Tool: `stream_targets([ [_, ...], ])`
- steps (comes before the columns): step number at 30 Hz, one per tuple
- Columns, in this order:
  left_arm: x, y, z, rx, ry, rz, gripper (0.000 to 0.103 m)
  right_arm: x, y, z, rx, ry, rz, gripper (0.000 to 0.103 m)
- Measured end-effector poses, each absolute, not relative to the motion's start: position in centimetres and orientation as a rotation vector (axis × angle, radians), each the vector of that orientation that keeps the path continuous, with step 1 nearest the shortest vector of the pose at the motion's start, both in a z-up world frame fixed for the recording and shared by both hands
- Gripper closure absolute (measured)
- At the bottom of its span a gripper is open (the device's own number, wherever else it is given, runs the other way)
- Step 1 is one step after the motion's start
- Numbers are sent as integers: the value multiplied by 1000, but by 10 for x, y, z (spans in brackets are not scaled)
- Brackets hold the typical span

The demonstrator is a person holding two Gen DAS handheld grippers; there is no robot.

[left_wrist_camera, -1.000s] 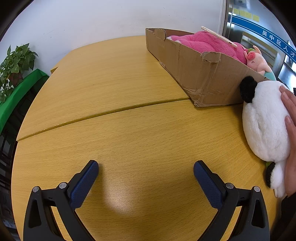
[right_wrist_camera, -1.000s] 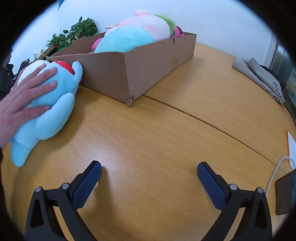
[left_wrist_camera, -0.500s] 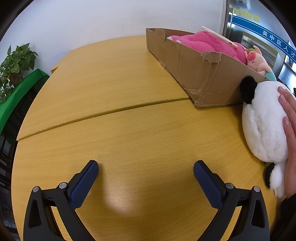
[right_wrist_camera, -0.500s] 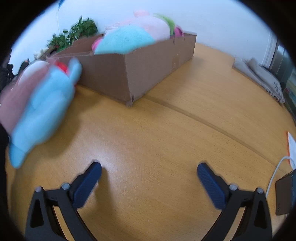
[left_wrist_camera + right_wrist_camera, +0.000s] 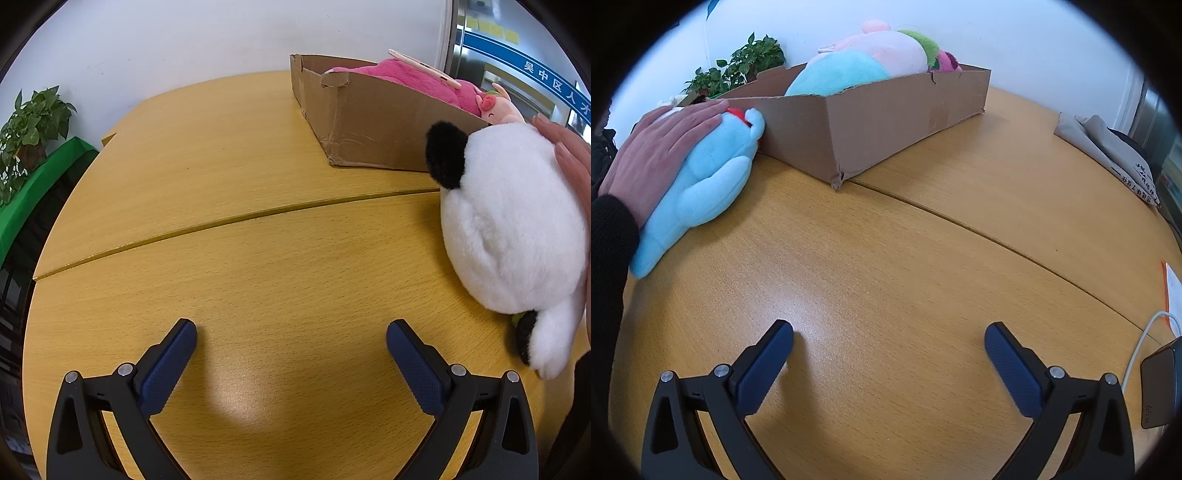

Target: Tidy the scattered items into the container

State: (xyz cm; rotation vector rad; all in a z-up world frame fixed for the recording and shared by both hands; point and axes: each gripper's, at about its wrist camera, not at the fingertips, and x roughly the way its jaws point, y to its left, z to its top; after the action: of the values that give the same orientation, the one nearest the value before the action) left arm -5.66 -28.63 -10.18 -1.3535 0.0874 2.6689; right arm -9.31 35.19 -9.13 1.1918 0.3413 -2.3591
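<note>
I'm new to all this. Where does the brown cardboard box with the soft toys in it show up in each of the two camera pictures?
Left wrist view: the brown cardboard box sits upper right, behind the white and black plush toy.
Right wrist view: the same box sits upper middle, right of the light blue plush toy.
Shared landmark: the curved seam in the yellow wooden table, running from near the box's closest corner.

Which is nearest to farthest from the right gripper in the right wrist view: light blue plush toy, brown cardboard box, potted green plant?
From the right gripper:
1. Light blue plush toy, on the table, left, under a hand.
2. Brown cardboard box, behind the toy, centre.
3. Potted green plant, beyond the box, upper left by the wall.
</note>
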Motion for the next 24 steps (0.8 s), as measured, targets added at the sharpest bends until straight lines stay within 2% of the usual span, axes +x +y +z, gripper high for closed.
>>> stream_targets([
  [24,-59,-287,-98,-1353,87,2670,0,-94,352,-93,1192,341,-2359,0],
])
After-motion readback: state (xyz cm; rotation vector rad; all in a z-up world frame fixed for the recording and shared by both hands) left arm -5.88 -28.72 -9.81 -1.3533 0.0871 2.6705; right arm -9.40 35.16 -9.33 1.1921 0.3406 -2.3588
